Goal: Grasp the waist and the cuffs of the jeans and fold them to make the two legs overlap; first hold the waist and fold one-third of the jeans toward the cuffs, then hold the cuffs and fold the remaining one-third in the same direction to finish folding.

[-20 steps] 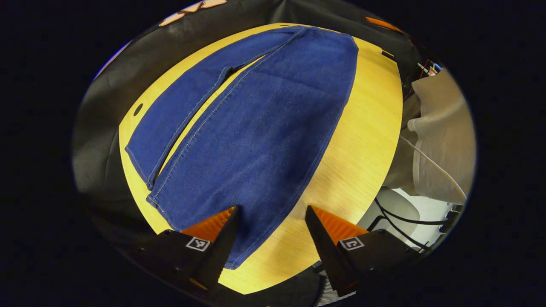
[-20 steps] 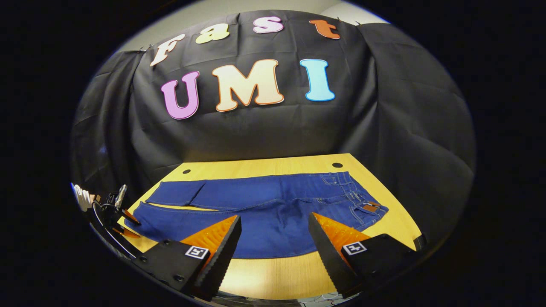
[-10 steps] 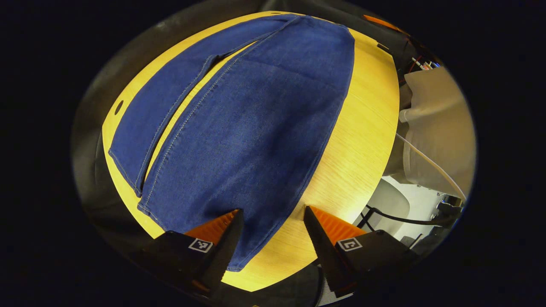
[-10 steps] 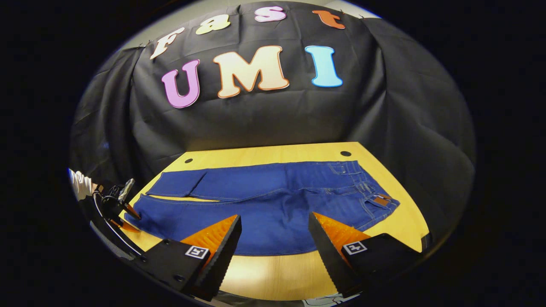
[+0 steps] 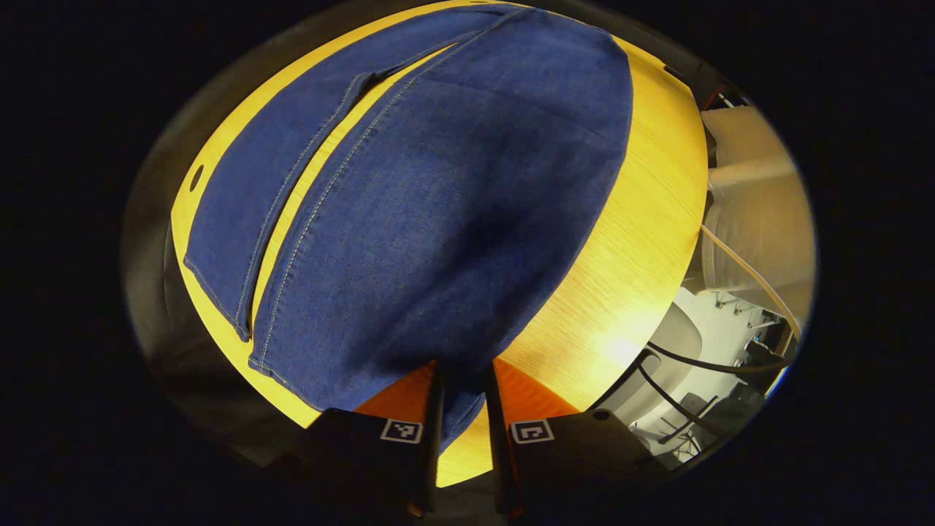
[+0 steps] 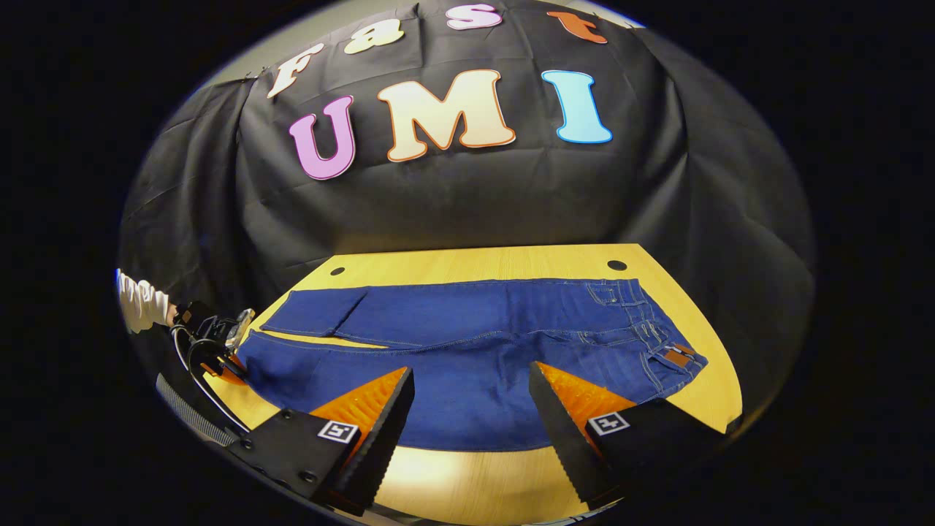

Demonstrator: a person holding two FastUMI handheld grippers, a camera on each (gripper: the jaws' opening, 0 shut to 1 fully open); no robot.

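Observation:
Blue jeans lie flat on the yellow wooden table, legs side by side with a narrow gap. My left gripper is shut on the cuff corner of the nearer leg, denim pinched between its fingers. In the right gripper view the jeans stretch across the table, waist at the right, cuffs at the left. My right gripper is open above the front edge, nothing between its fingers. The left gripper shows far left at the cuff, held by a white-sleeved hand.
Black cloth walls the table's far side. Two round holes sit near the table's back edge. Beyond the table's edge in the left gripper view are a person's pale clothing and dark cables over a white floor.
My left gripper has moved down onto the near leg's cuff and closed on it. The right gripper has drifted a little left, still open.

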